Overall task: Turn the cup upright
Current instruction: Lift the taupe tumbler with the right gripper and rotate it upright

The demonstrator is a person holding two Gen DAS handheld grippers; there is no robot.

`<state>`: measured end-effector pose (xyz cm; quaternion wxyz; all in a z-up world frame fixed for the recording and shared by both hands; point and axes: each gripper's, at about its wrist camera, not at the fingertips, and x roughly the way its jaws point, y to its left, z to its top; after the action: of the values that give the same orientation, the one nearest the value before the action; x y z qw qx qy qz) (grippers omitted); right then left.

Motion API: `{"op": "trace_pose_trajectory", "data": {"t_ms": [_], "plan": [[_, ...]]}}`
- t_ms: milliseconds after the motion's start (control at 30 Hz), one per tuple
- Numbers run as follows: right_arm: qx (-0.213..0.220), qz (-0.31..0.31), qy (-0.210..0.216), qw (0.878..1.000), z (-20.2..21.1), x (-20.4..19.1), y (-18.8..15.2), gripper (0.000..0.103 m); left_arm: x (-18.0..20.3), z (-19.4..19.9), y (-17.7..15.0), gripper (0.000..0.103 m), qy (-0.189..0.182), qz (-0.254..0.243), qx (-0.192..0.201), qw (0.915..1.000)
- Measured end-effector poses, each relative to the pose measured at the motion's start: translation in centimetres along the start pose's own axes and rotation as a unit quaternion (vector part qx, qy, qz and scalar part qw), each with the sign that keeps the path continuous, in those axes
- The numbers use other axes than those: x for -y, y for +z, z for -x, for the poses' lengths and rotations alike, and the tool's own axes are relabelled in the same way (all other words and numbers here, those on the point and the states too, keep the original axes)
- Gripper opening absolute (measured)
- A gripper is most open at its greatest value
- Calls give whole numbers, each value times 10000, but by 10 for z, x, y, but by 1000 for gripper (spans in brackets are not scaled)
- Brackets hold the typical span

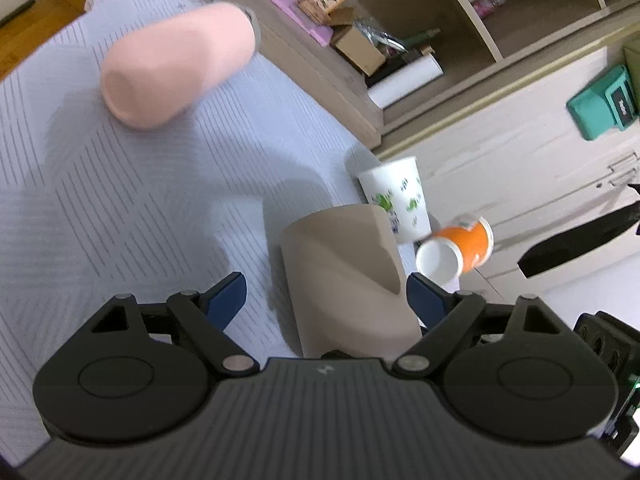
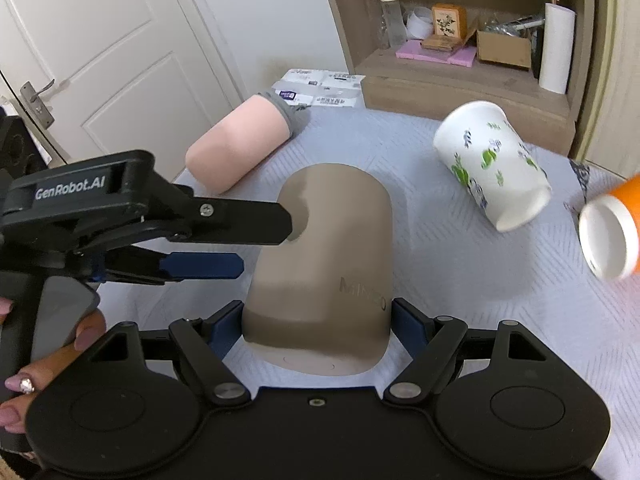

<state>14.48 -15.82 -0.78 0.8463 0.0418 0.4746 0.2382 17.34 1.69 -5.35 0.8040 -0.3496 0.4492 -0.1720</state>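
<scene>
A tan cup (image 2: 324, 264) lies on its side on the pale blue cloth (image 2: 440, 280), its base toward the right wrist camera. My right gripper (image 2: 318, 320) has its blue pads against both sides of the cup near the base. My left gripper (image 1: 326, 294) is open; the cup (image 1: 344, 276) lies between its fingers with a gap on the left side. In the right wrist view the left gripper's fingers (image 2: 240, 220) reach in from the left beside the cup's far end.
A pink cup (image 2: 236, 148) lies on its side at the back left. A white floral cup (image 2: 492, 164) and an orange cup (image 2: 612, 236) lie tipped at the right. A wooden shelf unit (image 2: 460, 80) with boxes stands behind.
</scene>
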Motion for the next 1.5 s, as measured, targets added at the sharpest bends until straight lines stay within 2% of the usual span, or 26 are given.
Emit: {"op": "trace_pose_trajectory", "data": {"t_ms": [167, 333, 633, 733, 900, 1000, 1100, 1167, 1333, 1500], "plan": [[-217, -216, -79, 9995, 7, -3, -13, 83, 2, -10, -11, 84, -92, -7, -287, 9995], [-370, -173, -165, 9990, 7, -7, -21, 83, 0, -16, -17, 80, -228, 46, -475, 9986], [-579, -86, 170, 9981, 8, 1, -9, 86, -3, -15, -18, 77, -326, 4, -534, 9980], [-449, 60, 136, 9989, 15, -1, -3, 91, -7, -16, -16, 77, -401, 64, -612, 9973], [-544, 101, 185, 9983, 9, 6, 11, 90, -8, -21, -15, 77, -503, 140, -741, 9959], [-582, -38, 160, 9982, 5, 13, 12, 90, -12, -28, -15, 77, -836, 410, -1106, 9895], [-601, -79, 187, 9980, -3, 15, 14, 87, -7, -29, -17, 77, -763, 283, -1119, 9904], [-643, -65, 223, 9977, -6, 15, 13, 82, -5, -31, -18, 77, -730, 243, -1109, 9908], [-683, -109, 300, 9972, -9, 17, 16, 82, -1, -34, -20, 78, -617, 103, -1028, 9927], [-680, -245, 448, 9964, -5, 28, 12, 83, -4, -42, -20, 79, -708, 286, -1122, 9907]]}}
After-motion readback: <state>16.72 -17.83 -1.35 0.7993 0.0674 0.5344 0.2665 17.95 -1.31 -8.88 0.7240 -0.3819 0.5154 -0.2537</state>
